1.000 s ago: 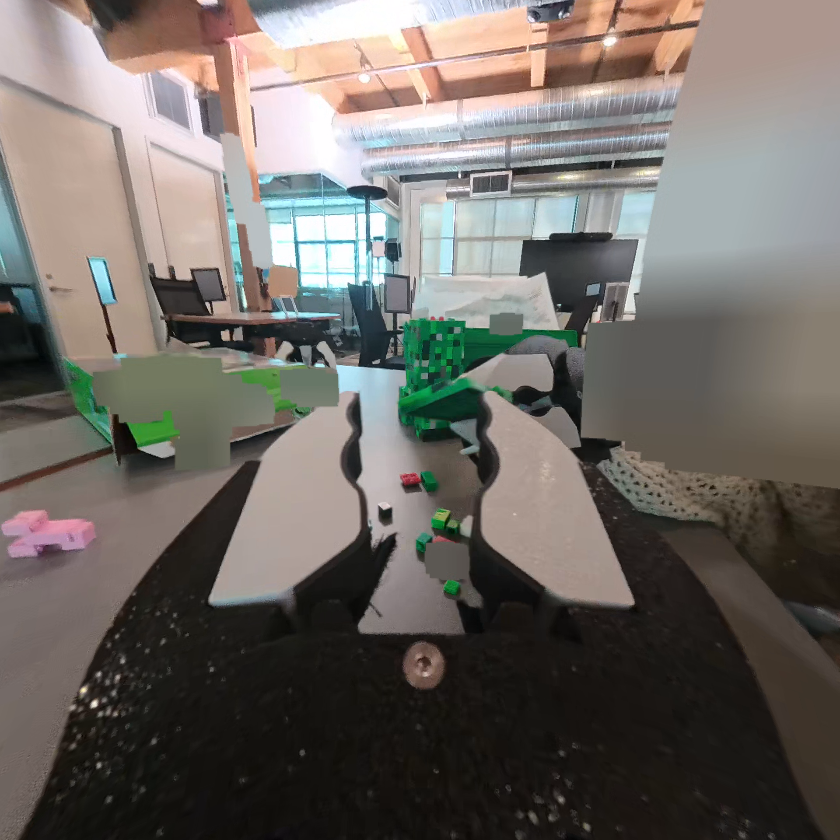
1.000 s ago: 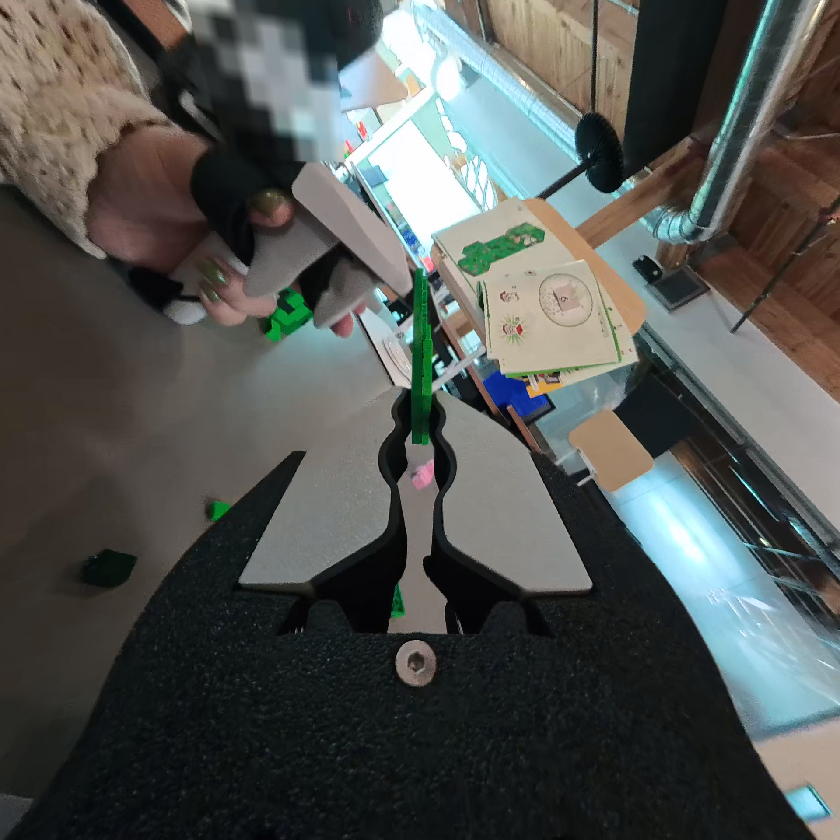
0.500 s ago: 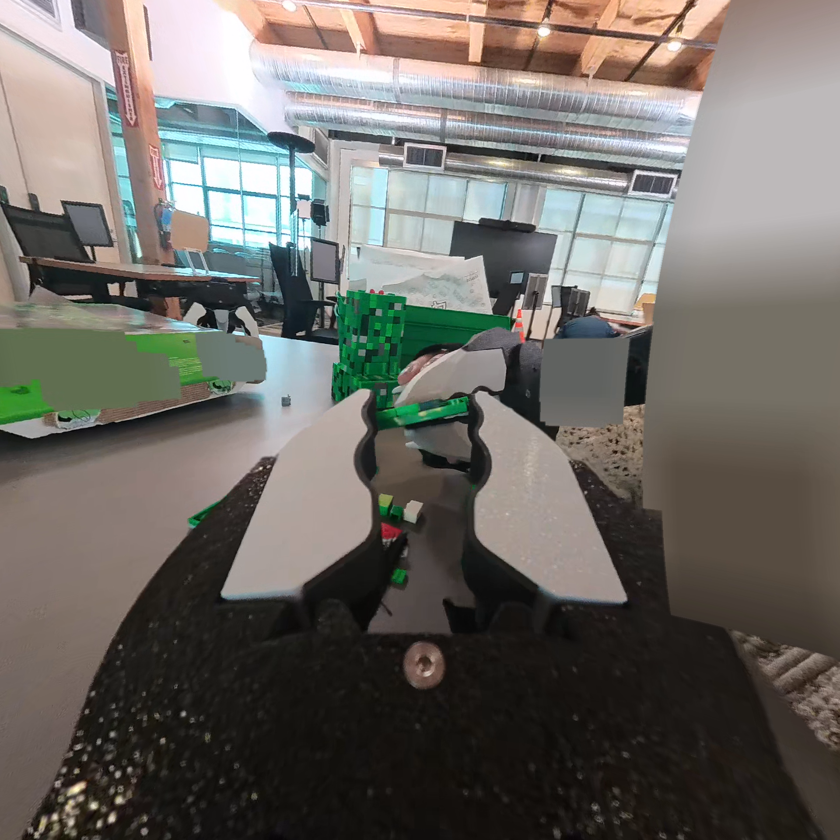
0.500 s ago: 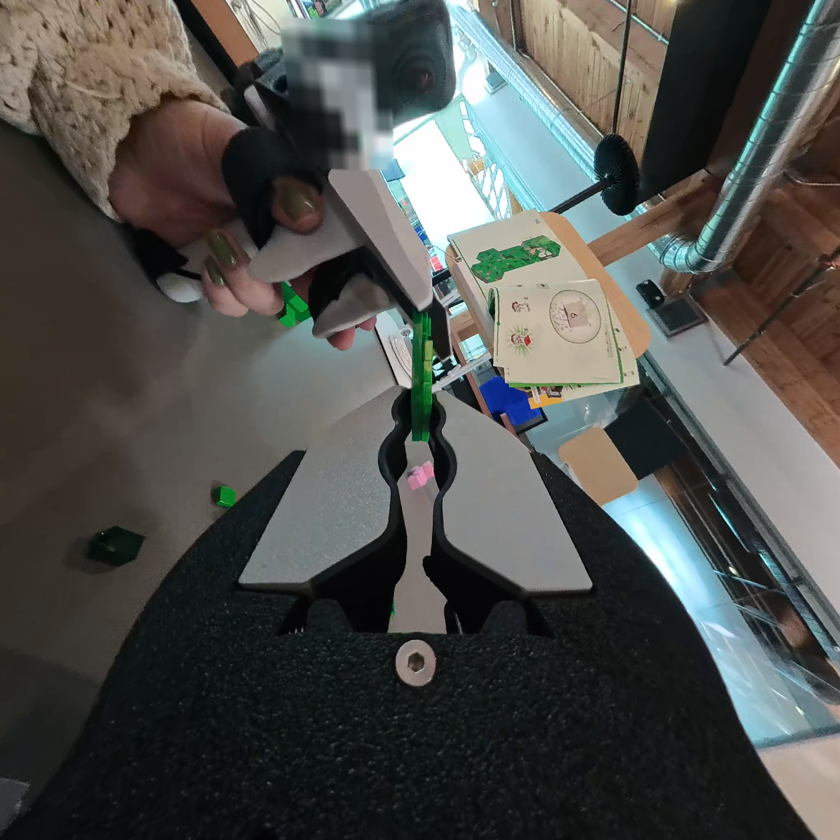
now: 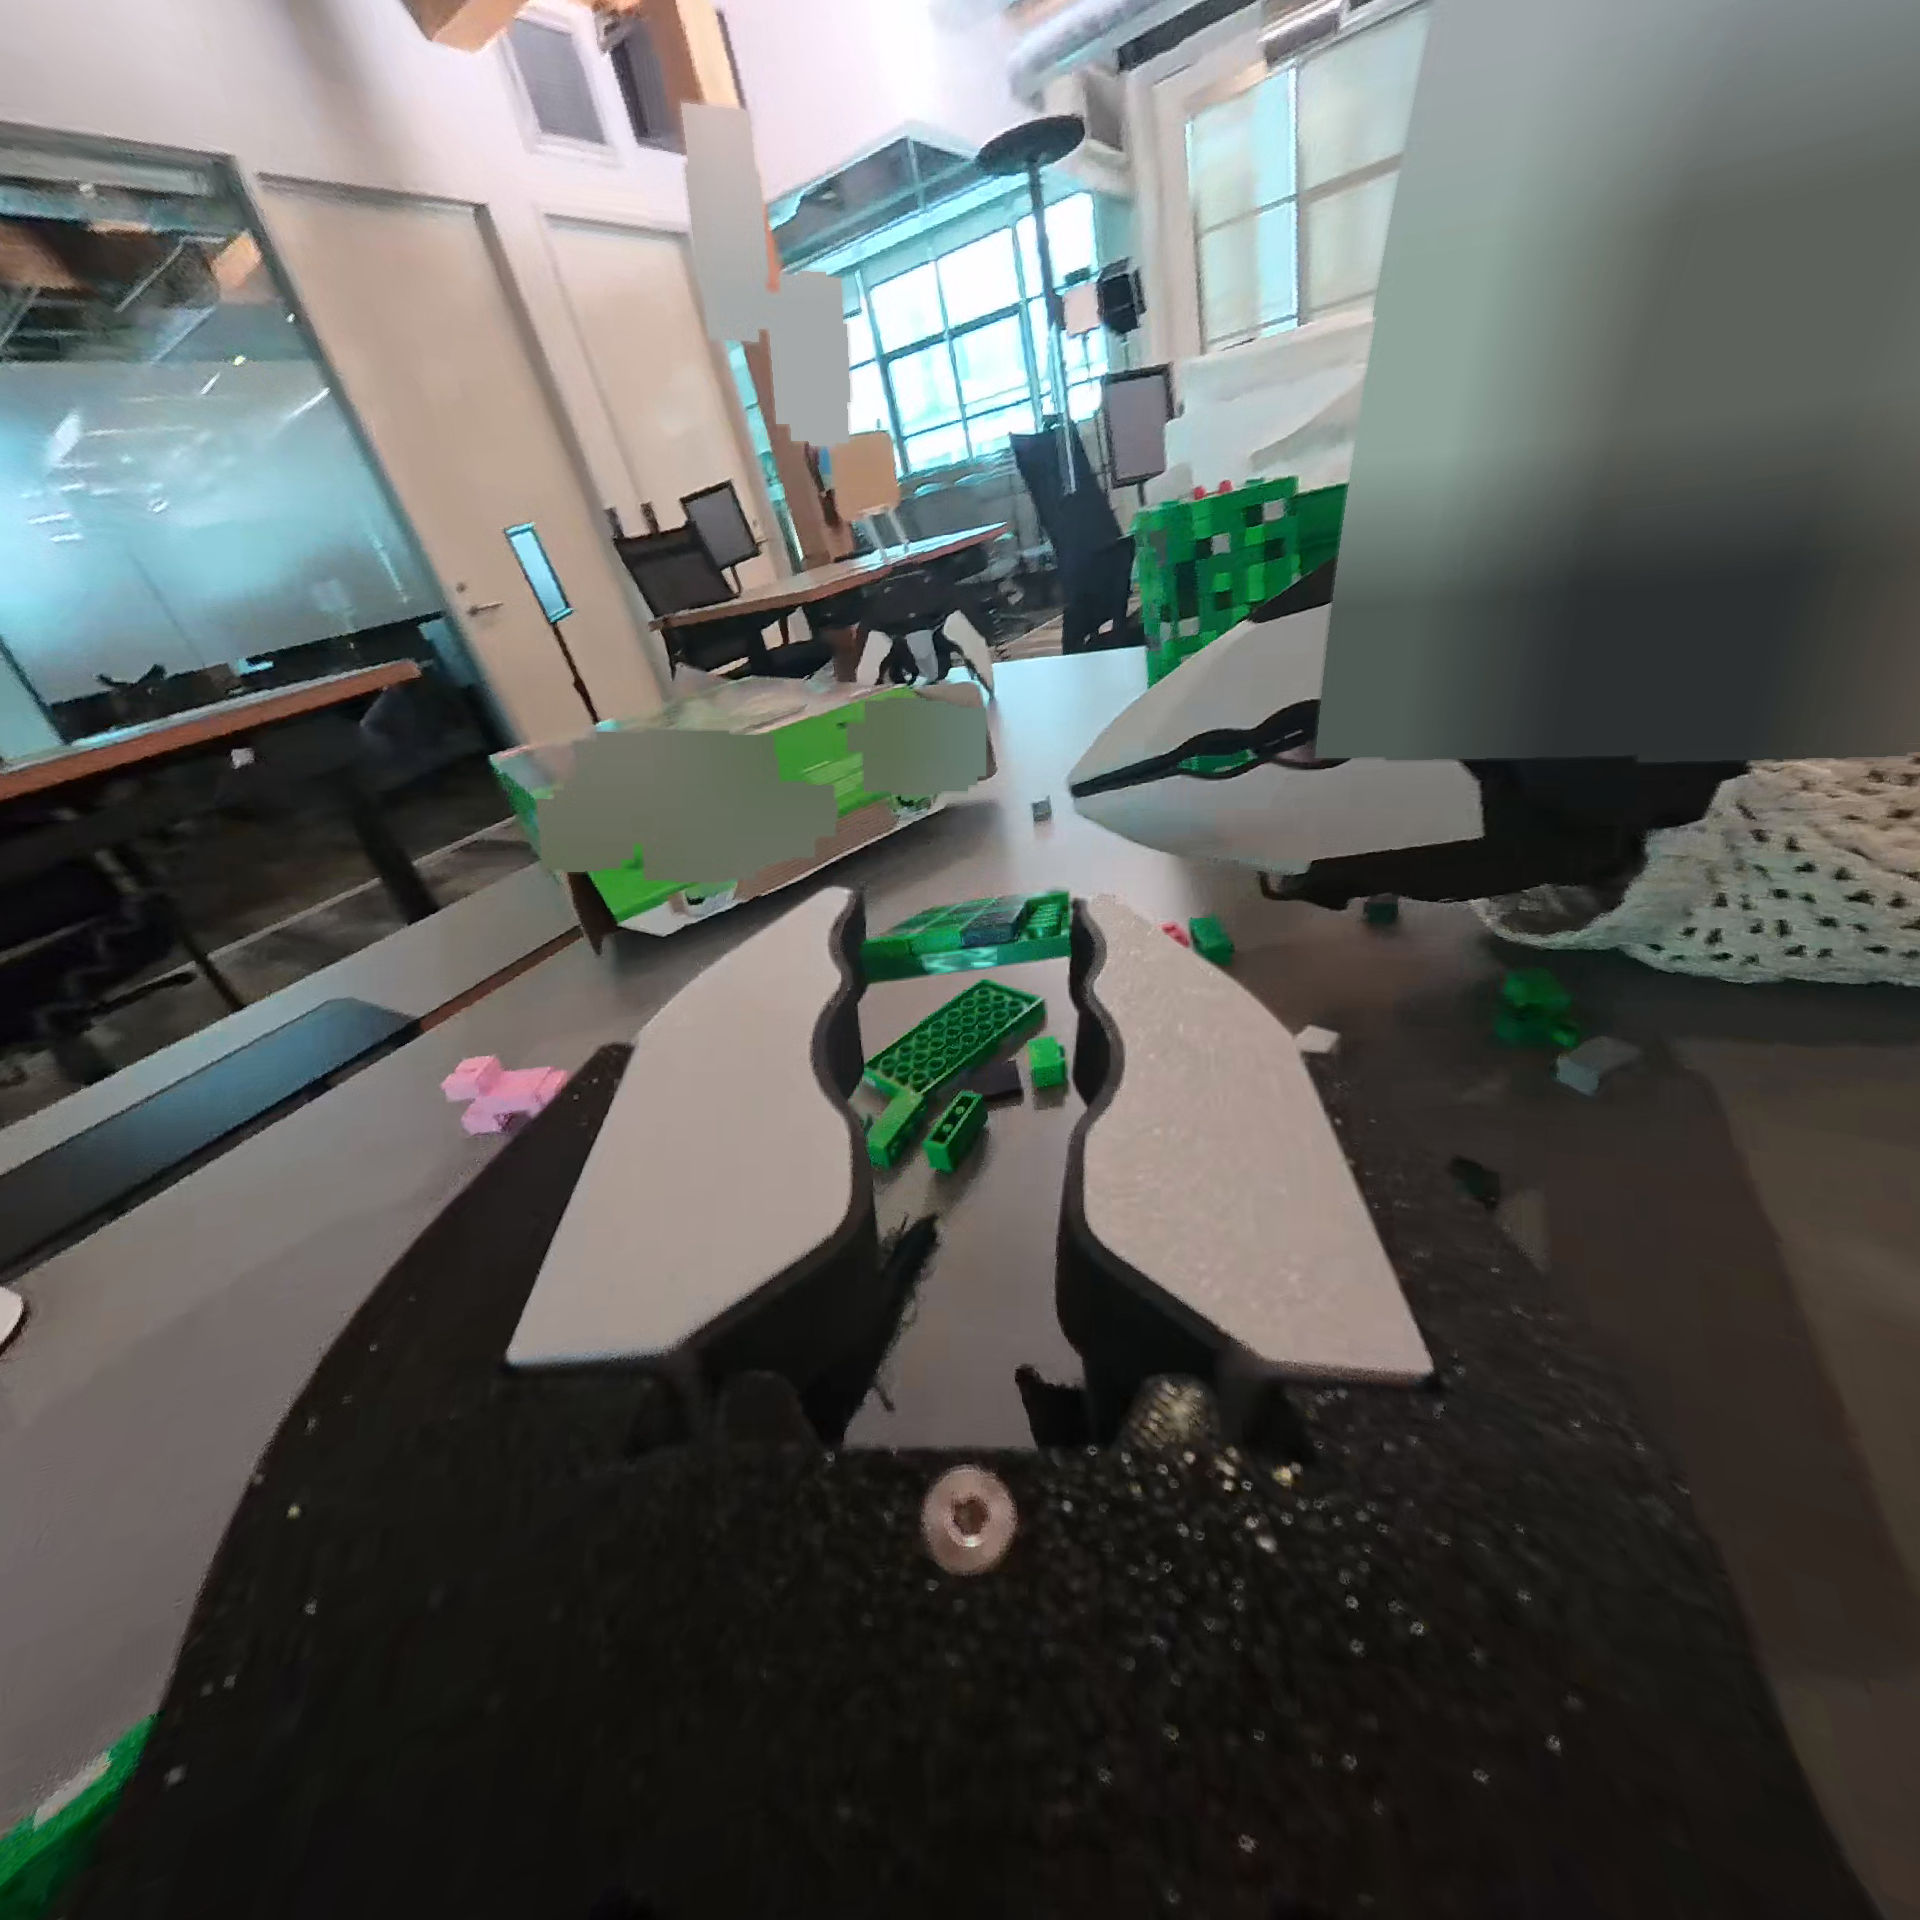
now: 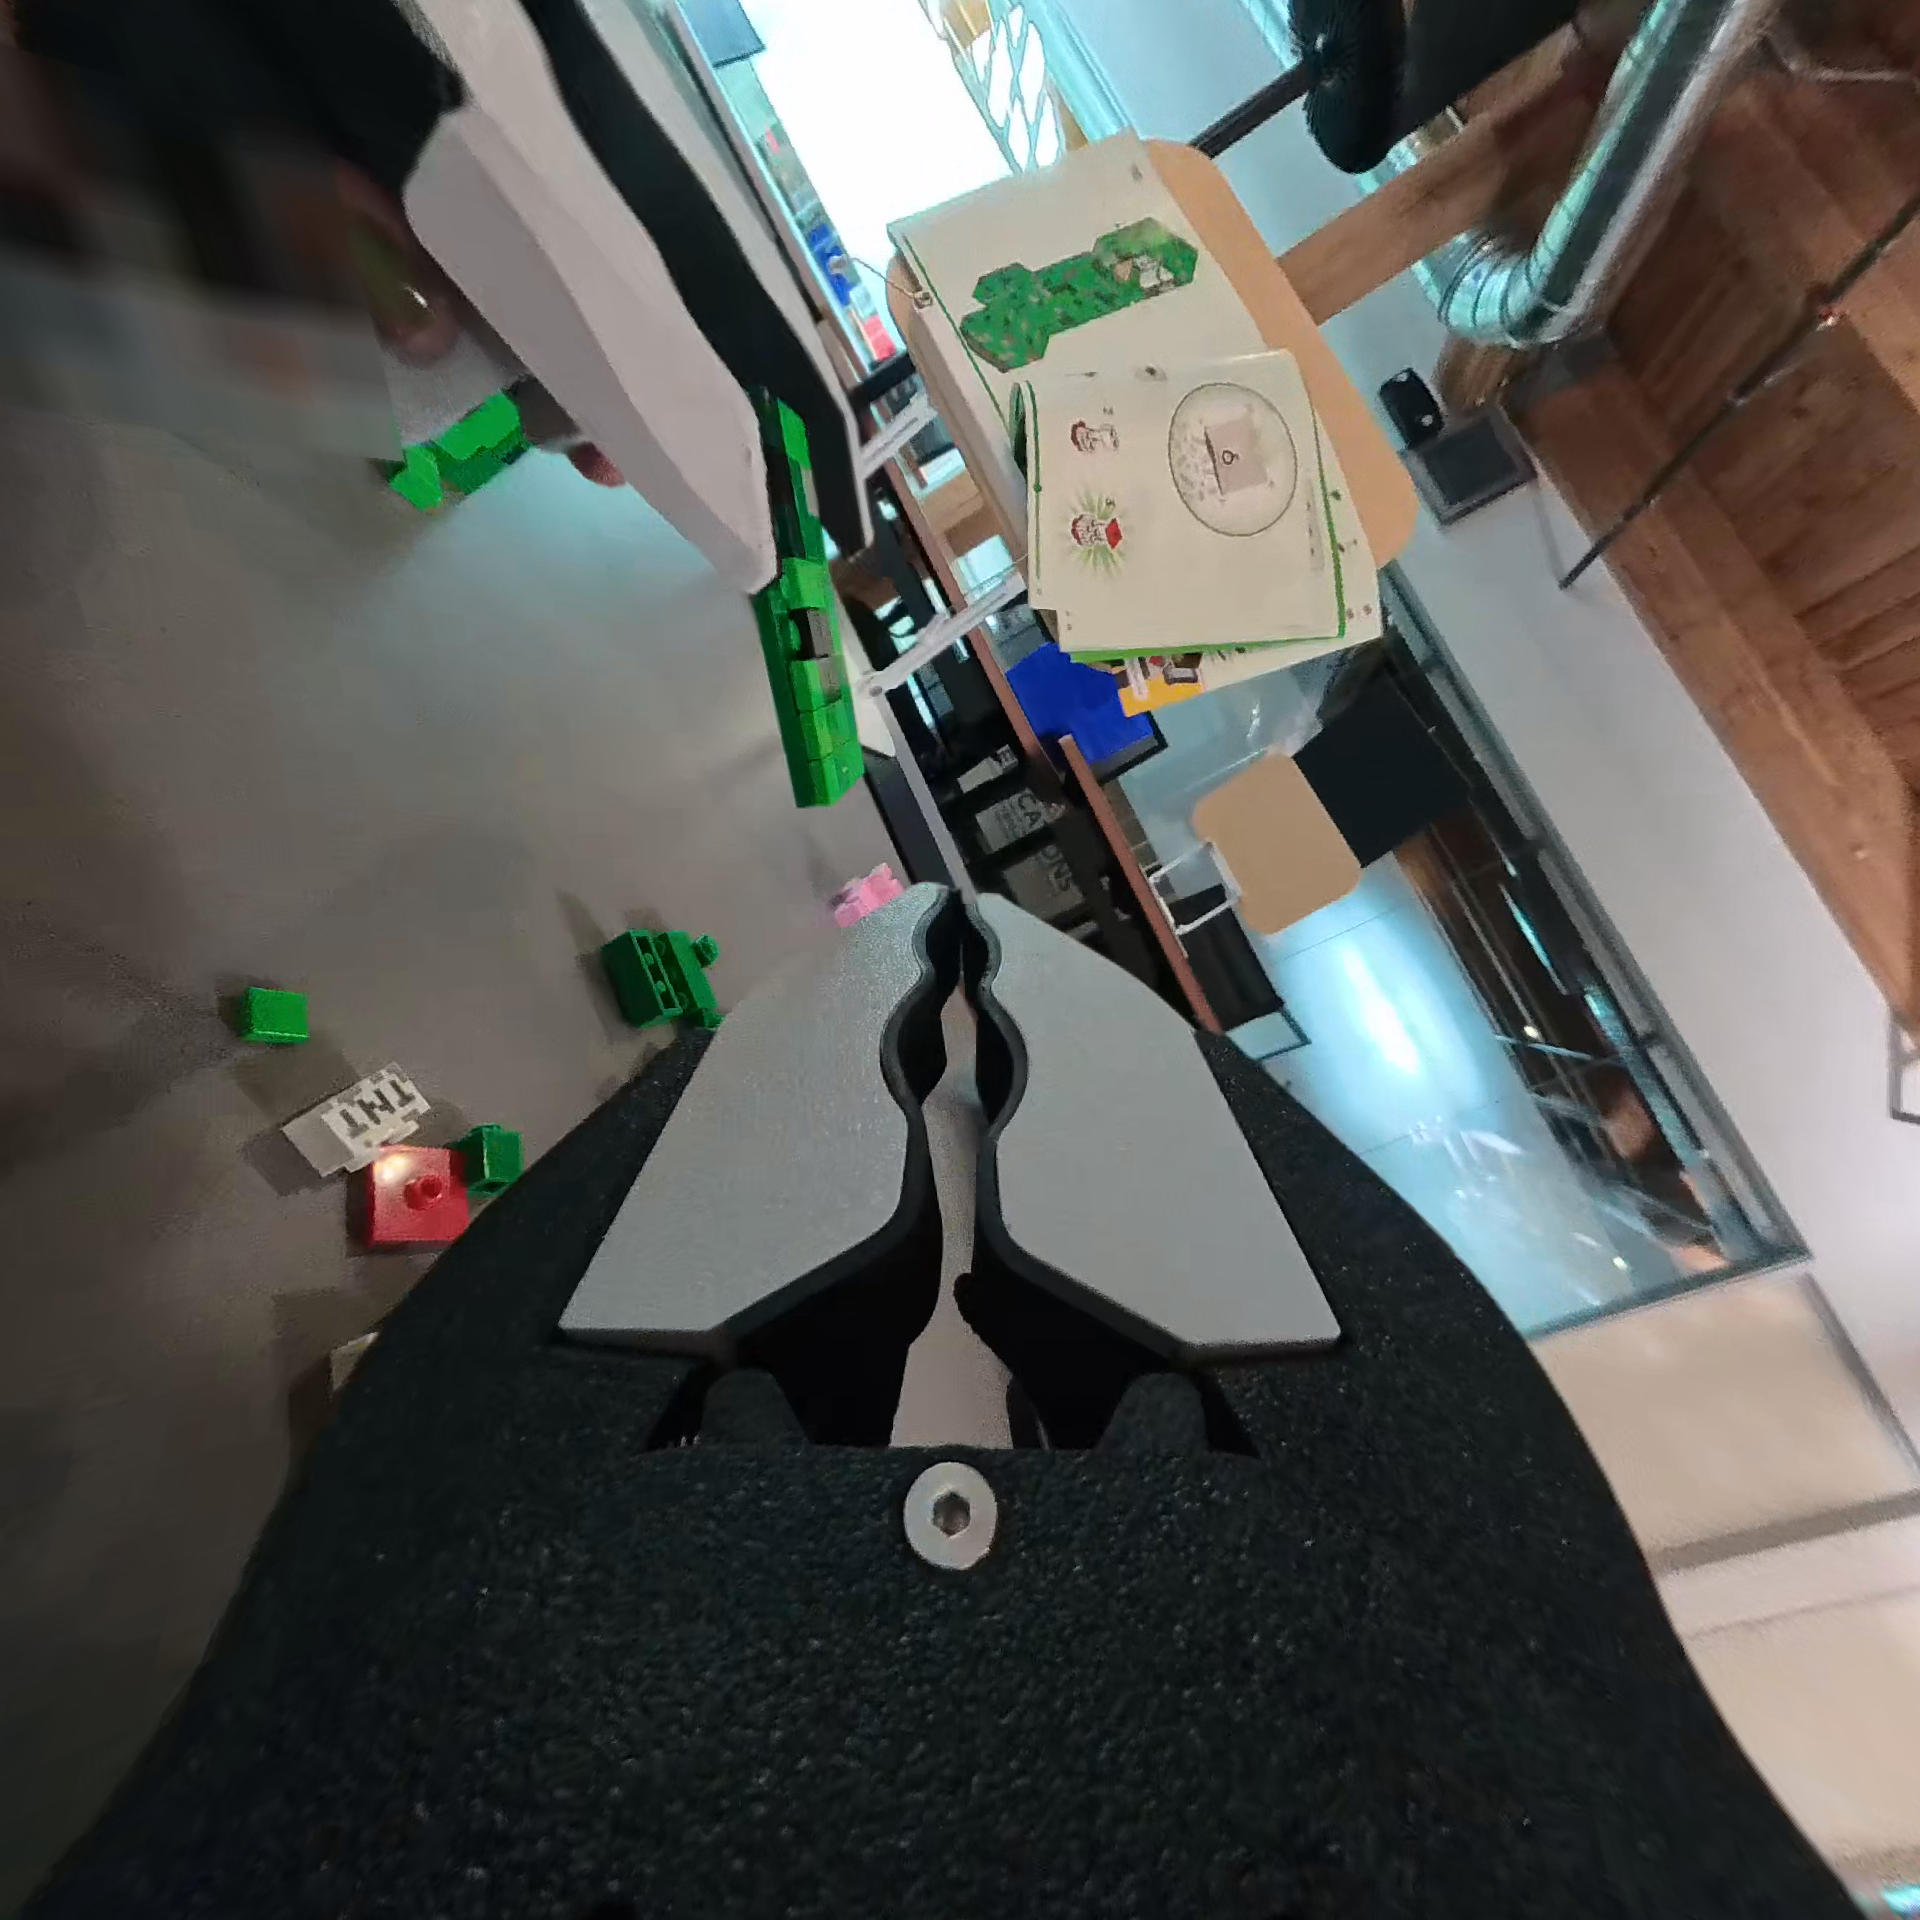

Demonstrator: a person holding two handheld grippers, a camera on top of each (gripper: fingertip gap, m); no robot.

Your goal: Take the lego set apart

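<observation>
Lego pieces lie scattered on the grey table [image 5: 260, 1299]. Left wrist view: left gripper [image 5: 968, 914] clamps a flat green lego plate [image 5: 971, 925] at its fingertips, gap between fingers fairly wide; below it a loose studded green plate [image 5: 954, 1039] and small green bricks [image 5: 925, 1127] sit on the table, pink piece [image 5: 504, 1091] to the left, tall green lego build [image 5: 1210, 571] behind, green box [image 5: 727, 800] beyond. Only here does the right gripper [image 5: 1081, 790] show from outside, fingers together. Right wrist view: right gripper [image 6: 958, 914] fingers nearly touching, holding nothing; the plate [image 6: 810, 665] seen edge-on hangs from the other gripper's fingers [image 6: 623, 364] above the table. Only this view shows a red brick [image 6: 410, 1195], white tile [image 6: 358, 1117], instruction booklet [image 6: 1174, 468]. Table edge close behind the plate.
</observation>
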